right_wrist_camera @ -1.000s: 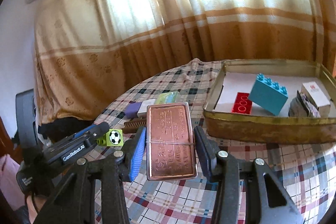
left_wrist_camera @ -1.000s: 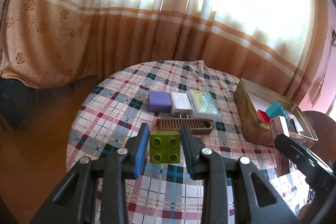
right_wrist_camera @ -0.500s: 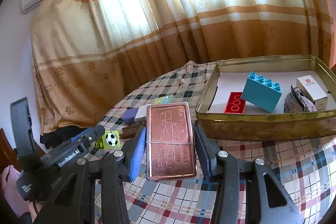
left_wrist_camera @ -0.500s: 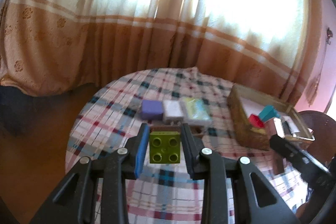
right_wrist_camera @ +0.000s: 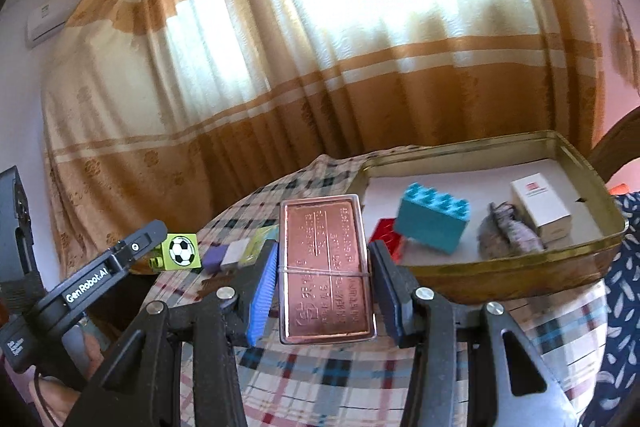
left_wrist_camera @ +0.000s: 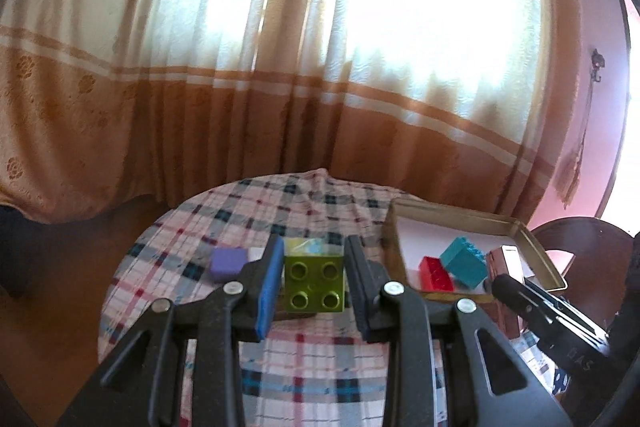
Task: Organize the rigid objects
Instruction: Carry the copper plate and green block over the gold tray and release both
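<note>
My left gripper (left_wrist_camera: 314, 285) is shut on a green four-stud brick (left_wrist_camera: 315, 285) and holds it well above the checked tablecloth (left_wrist_camera: 304, 351). The brick shows a football picture on its side in the right wrist view (right_wrist_camera: 180, 250). My right gripper (right_wrist_camera: 324, 269) is shut on a flat copper-coloured tin (right_wrist_camera: 325, 269) bound with a rubber band, held in the air just left of the gold tray (right_wrist_camera: 520, 269). In the left wrist view the tin (left_wrist_camera: 505, 271) stands at the tray's (left_wrist_camera: 554, 269) near corner.
The tray holds a teal brick (right_wrist_camera: 432, 223), a red brick (right_wrist_camera: 385, 233), a grey pouch (right_wrist_camera: 506, 235) and a white box (right_wrist_camera: 540, 205). A purple block (left_wrist_camera: 228, 263), a white block (right_wrist_camera: 236, 253) and a green packet (right_wrist_camera: 260, 241) lie on the table. Curtains hang behind.
Both grippers have risen with their loads. The table and tray now sit lower and smaller in view, and the right gripper looks down into the tray.
</note>
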Demonstrator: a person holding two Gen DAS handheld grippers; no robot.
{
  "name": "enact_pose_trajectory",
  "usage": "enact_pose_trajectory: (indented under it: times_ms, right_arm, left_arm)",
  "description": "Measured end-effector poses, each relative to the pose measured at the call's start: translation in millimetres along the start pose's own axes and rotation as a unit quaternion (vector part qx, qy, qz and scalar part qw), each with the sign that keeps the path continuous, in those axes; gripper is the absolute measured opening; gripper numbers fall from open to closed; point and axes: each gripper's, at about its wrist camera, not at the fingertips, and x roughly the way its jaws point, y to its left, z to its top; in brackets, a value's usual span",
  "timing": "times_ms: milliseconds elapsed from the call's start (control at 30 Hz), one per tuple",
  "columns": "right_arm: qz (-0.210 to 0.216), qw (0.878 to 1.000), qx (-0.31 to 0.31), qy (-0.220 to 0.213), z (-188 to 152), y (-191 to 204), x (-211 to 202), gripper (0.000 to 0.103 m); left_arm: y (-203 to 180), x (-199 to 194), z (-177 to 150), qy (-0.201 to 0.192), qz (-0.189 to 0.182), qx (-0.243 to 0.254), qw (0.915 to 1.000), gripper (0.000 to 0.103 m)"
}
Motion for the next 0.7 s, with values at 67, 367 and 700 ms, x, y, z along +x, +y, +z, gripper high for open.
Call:
enact_pose_trajectory:
  times_ms: [67,367,700]
  right_arm:
    - [-0.007,1.000,0.001,-0.004,3.8,-5.1,-3.3,0.049]
    - [-0.059,0.998,0.008,-0.036,34.3,-48.2,-18.2,0.049]
    - [-0.119,0.991,0.022,-0.061,75.4,-112.5,-24.8,0.049]
  left_arm:
    - [-8.5,1.4,4.3,-0.005,-0.008,0.004,1.0000,0.031]
    - [-57.2,20.4,29.0,-0.016,-0.050,0.032,0.9981,0.031]
    - [-120.2,53.4,45.3,-0.009,-0.095,0.061,0.9936,0.031]
